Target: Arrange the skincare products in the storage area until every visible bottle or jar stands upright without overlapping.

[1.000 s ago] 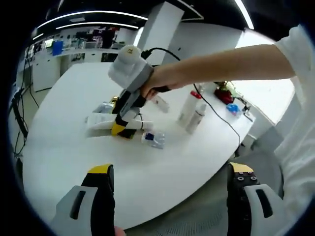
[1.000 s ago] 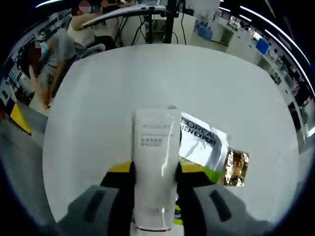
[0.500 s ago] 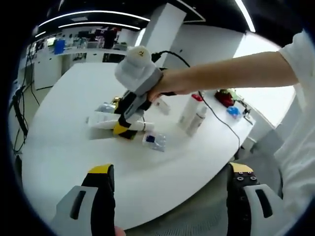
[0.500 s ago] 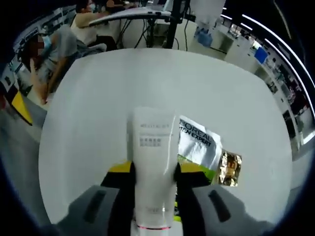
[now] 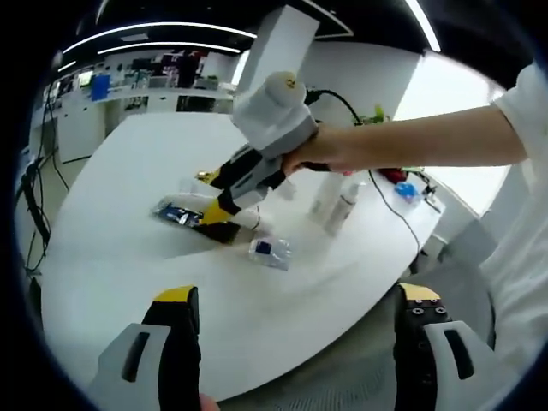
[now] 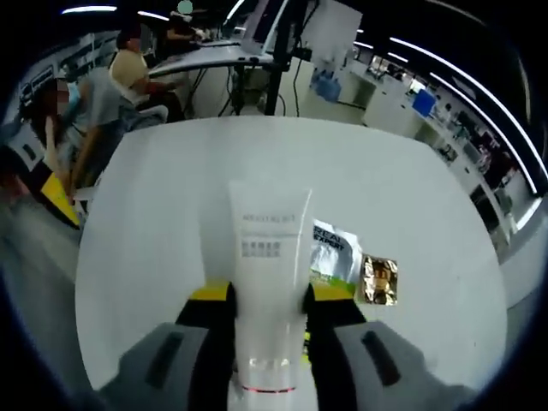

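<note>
The right claw (image 6: pixel 268 304) pinches the white tube (image 6: pixel 271 265) and now holds it raised off the white surface (image 6: pixel 154 214); a second ago it lay low beside the sachet (image 6: pixel 334 253) and gold packet (image 6: pixel 378 279). The left claw (image 5: pixel 295 330) hangs spread, unchanged. Two bottles (image 5: pixel 336 195) stand upright behind.

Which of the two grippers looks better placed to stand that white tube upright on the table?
The right hand-held gripper: its jaws are already clamped on the white tube, above the table. The left hand-held gripper is open, holds nothing, and sits back near the table's edge.
</note>
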Motion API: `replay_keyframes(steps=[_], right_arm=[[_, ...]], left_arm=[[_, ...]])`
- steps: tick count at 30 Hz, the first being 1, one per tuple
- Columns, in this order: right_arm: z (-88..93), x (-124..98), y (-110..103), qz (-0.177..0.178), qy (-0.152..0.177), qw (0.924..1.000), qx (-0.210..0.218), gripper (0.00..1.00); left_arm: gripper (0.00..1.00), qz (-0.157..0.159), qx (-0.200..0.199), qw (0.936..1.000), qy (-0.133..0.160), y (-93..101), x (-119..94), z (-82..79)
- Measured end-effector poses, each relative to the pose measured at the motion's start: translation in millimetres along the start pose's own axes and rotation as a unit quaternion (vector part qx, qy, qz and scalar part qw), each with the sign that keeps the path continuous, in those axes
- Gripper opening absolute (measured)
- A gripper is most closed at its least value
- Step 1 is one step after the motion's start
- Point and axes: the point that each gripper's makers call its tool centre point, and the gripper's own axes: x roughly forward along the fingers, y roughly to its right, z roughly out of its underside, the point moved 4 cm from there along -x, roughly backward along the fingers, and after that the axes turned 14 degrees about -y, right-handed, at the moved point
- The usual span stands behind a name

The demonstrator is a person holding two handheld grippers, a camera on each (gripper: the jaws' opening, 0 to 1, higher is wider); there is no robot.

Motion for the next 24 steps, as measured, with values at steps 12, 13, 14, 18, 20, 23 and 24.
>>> replay_keyframes(steps=[12, 13, 14, 18, 20, 23, 24], right_arm=[[7.3, -42.1, -8.4, 0.020, 0.062, 0.9956, 0.068, 0.32], [8.4, -44.5, -9.2, 0.023, 0.066, 0.9952, 0.069, 0.32], [10.2, -46.6, -10.5, 0.024, 0.068, 0.9949, 0.071, 0.32], [18.4, -57.5, -16.1, 0.031, 0.081, 0.9924, 0.087, 0.32], [22.6, -62.7, -18.4, 0.033, 0.088, 0.9910, 0.095, 0.32], [27.5, -70.5, -22.6, 0.032, 0.110, 0.9857, 0.124, 0.32], [29.4, -71.9, -23.3, 0.035, 0.112, 0.9851, 0.126, 0.32]], left_arm=[[0.93, -0.009, 0.013, 0.9998, -0.013, 0.6, 1.6, 2.3], [0.93, -0.010, 0.014, 0.9997, -0.014, 0.5, 1.8, 2.6], [0.93, -0.012, 0.016, 0.9997, -0.015, 0.4, 2.0, 2.8], [0.93, -0.016, 0.023, 0.9994, -0.022, 1.0, 3.0, 4.1], [0.93, -0.018, 0.026, 0.9992, -0.025, 1.2, 3.4, 4.8], [0.92, -0.022, 0.031, 0.9988, -0.031, 1.4, 4.1, 6.0], [0.92, -0.024, 0.033, 0.9986, -0.033, 1.5, 4.4, 6.3]])
